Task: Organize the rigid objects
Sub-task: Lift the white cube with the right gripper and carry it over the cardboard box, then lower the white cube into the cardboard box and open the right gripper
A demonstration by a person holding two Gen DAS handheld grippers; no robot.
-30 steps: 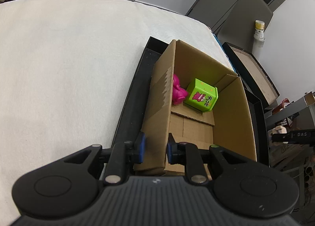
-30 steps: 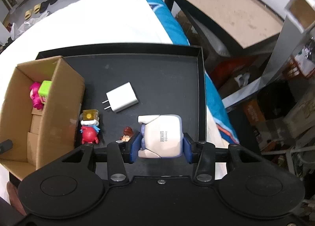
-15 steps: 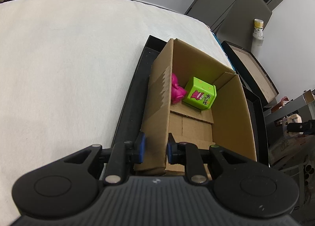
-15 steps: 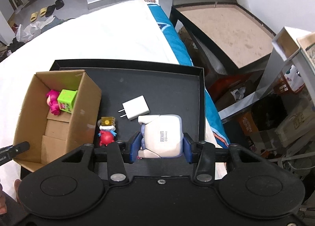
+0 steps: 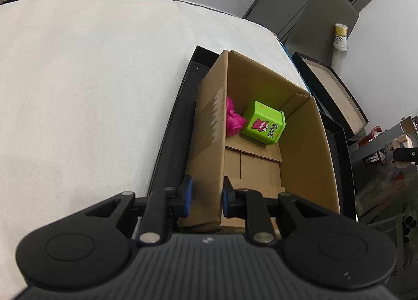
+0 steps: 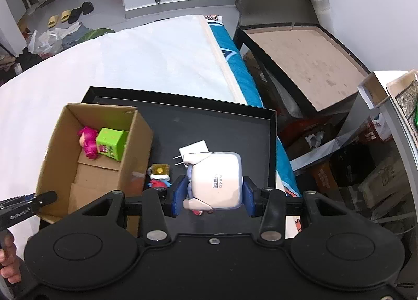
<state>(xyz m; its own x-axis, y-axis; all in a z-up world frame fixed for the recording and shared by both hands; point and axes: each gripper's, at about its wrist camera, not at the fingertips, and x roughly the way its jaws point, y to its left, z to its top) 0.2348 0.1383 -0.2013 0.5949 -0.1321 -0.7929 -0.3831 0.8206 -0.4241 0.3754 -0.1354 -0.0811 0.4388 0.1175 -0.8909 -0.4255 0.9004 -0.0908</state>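
the white toy box (image 6: 214, 179), likely light, stiff and smooth, is held lifted over the black tray (image 6: 271, 143), clenched at its side faces by the right gripper (image 6: 213, 195). the cardboard box (image 5: 209, 127), at the tray's left, has its near-left wall pinched by the left gripper (image 5: 205, 195).

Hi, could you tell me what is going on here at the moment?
A person with two handheld grippers is sorting small items into a cardboard box on a black tray. The left gripper has its jaws clamped on the box's wall, steadying it. The right gripper holds a white toy case above the tray. A pink figure and green cube already lie inside the box.
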